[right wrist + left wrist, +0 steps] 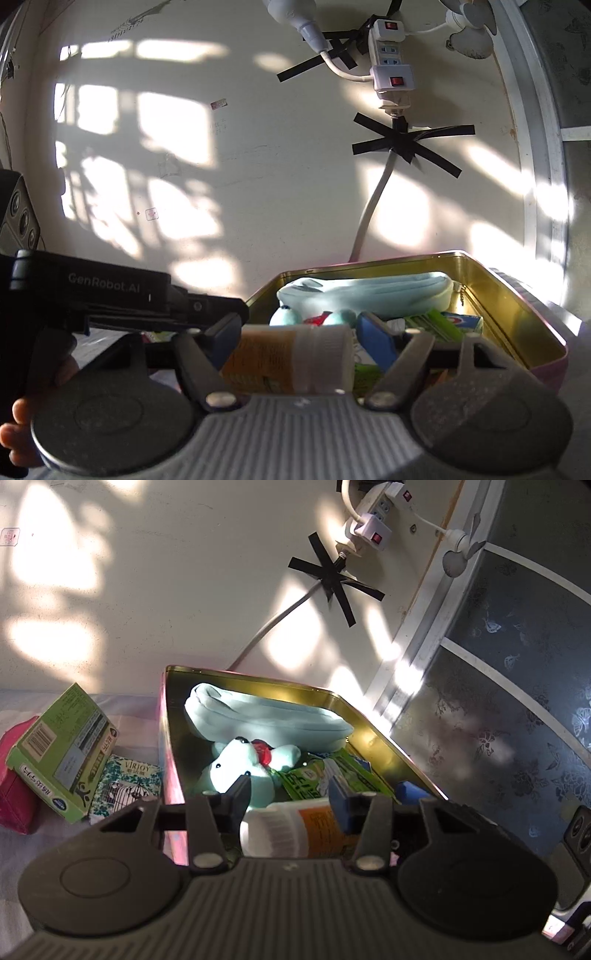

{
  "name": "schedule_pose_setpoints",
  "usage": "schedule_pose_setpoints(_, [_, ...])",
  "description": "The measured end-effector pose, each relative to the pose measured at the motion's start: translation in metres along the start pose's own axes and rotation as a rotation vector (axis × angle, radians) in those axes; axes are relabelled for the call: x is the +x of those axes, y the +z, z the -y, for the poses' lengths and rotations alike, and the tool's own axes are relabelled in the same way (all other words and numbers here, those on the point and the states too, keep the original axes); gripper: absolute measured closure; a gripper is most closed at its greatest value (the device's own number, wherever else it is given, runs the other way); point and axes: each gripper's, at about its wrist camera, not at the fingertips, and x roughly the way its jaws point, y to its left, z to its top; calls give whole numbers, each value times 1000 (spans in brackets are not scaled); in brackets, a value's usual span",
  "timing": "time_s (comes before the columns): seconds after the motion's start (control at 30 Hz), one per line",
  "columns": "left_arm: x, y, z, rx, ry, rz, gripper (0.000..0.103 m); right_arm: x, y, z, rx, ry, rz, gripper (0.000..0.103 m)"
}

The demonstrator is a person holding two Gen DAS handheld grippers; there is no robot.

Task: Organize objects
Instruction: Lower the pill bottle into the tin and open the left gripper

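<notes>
The orange bottle point(295, 829) lies crosswise between both grippers over the tin's point(177, 775) near edge, its long axis level, white cap toward the left gripper's point(290, 794) left finger. Left fingers clamp it end to end; the right gripper's point(303, 341) fingers stand wide (pad contact unclear).

The left tool point(291, 788) is black plastic with blue pads, two round bumps, a ribbed middle and silver screws. The right tool point(304, 334) looks the same. White letters on the left tool's side say GenRobot.AI.
</notes>
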Motion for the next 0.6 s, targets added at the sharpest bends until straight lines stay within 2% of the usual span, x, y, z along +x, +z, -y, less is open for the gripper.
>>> schedule_pose_setpoints(0.07, [13, -2, -3, -16, 77, -14, 49, 10, -3, 6, 8, -48, 28, 18])
schedule_pose_setpoints(0.17, [13, -8, -9, -34, 96, -31, 47, 11, -10, 16, 20, -96, 73, 17])
schedule_pose_setpoints(0.37, [-19, -17, -2, 3, 90, 36, 41, -3, -16, 26, 31, -140, 145, 17])
schedule_pose_setpoints(0.43, [-32, -22, -2, 29, 116, 58, 36, -6, -17, 29, 42, -152, 152, 17])
schedule_pose_setpoints(0.6, [-56, -37, -13, 47, 227, 67, 35, -6, -20, 27, 35, -188, 160, 17])
